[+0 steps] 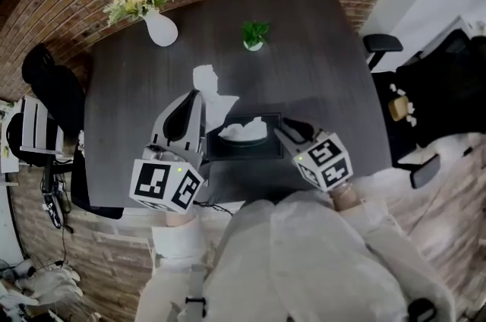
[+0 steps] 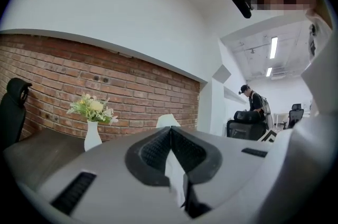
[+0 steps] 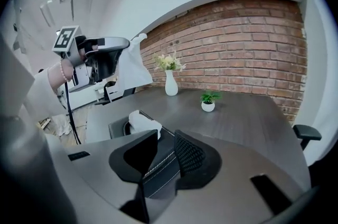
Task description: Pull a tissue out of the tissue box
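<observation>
Left gripper (image 1: pixel 194 106): pressed together, pinching a thin white paper tissue (image 1: pixel 206 85) held above the dark grey table (image 1: pixel 319 70).

The tissue looks clear of the black stitched rectangular tissue box (image 1: pixel 235 151) at the table's near edge.

Right gripper (image 1: pixel 282 132): spread beside the box, not clamping it.

Risk: a jerk could tear the sheet or slip it from the pinch, and the unbraced box could slide.

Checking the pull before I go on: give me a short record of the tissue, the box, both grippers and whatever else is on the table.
tissue: clear of the box, hanging from the left gripper
left gripper: shut on the tissue
box: black, near the table's near edge
next tissue: sticking up from the box's slot
right gripper: jaws apart, the box's right end between them
also on table: vase with flowers, plant, both at the far side
</observation>
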Available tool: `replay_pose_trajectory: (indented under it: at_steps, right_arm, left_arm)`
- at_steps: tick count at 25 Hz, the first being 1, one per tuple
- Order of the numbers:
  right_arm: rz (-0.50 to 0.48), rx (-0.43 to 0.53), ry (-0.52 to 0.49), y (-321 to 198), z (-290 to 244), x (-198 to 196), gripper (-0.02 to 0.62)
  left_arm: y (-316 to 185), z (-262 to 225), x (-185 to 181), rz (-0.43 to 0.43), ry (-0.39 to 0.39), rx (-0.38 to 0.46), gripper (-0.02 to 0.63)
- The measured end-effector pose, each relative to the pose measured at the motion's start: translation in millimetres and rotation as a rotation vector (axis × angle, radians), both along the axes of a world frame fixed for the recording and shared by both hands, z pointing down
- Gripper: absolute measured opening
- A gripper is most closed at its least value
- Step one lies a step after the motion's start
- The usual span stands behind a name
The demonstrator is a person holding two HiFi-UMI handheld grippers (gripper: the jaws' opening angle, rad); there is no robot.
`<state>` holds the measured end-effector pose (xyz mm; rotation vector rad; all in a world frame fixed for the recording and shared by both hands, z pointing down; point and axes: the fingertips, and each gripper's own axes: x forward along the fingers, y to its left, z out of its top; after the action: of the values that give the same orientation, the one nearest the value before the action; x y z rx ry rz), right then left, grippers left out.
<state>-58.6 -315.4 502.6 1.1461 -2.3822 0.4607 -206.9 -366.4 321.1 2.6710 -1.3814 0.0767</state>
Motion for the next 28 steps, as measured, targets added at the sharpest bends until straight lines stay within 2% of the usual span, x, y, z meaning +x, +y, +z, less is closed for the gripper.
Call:
replay_pose_trajectory:
  at_steps: [6,10,18,24,28]
  right_arm:
    - [-0.01,0.09,-0.064,-19,-54,-5,0.097]
    - [-0.049,0.155,-0.113,-27,-93,-14,0.097]
    - [-0.122,0.26,-0.198,-34,-150,-35,0.096]
    - [-0.17,0.313,-0.229,-30,-175,-47,0.046]
    - [-0.165,0.315,-0.262,-27,-185,-48,0.028]
  left_arm:
    - [4,-11,-14,-0.044,0.069,0.027,0.006]
    - [7,-15,-18,-0.061,0.123,0.03,0.006]
    - [17,-11,-27,-0.101,0.184,0.03,0.006]
    - [22,-9,-30,-0.127,0.225,0.026,0.006]
    - [26,-7,-25,-0.121,0.239,0.024,0.006]
